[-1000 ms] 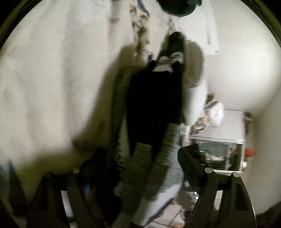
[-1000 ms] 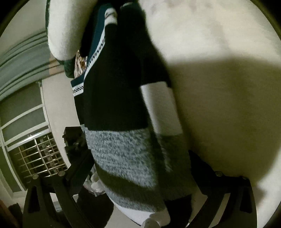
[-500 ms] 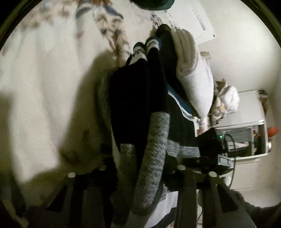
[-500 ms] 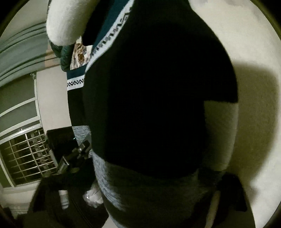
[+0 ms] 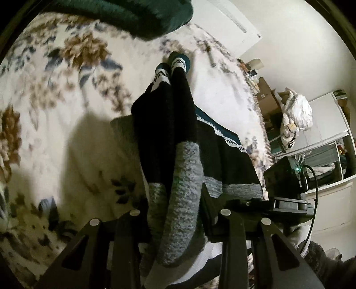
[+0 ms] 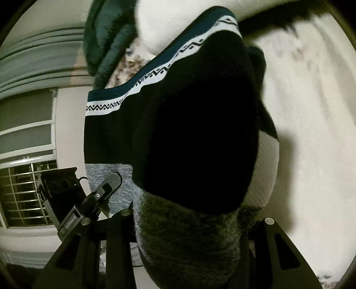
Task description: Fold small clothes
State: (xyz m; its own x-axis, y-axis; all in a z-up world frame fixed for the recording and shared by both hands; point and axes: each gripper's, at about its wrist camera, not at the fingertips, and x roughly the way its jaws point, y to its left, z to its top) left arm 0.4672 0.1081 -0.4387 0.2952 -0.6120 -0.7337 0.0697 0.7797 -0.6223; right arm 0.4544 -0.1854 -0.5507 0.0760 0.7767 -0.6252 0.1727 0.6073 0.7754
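A small knitted sweater [image 5: 169, 124], black with grey, white and teal patterned bands, hangs stretched between both grippers above a floral blanket [image 5: 66, 66]. My left gripper [image 5: 178, 213] is shut on its grey hem, with the sleeves draped forward. My right gripper [image 6: 187, 224] is shut on the sweater [image 6: 191, 137] at the grey band; the black body fills that view. The other gripper shows at the left of the right wrist view [image 6: 98, 200].
A dark green garment [image 5: 124, 13] lies at the top of the bed. A white cabinet [image 5: 322, 124] with a white bundle on it stands at the right. A barred window [image 6: 24, 189] is at the left in the right wrist view.
Both grippers have lifted the sweater and swung it up. The floral part of the blanket and the green garment have come into the left view. The black body now fills the right view.
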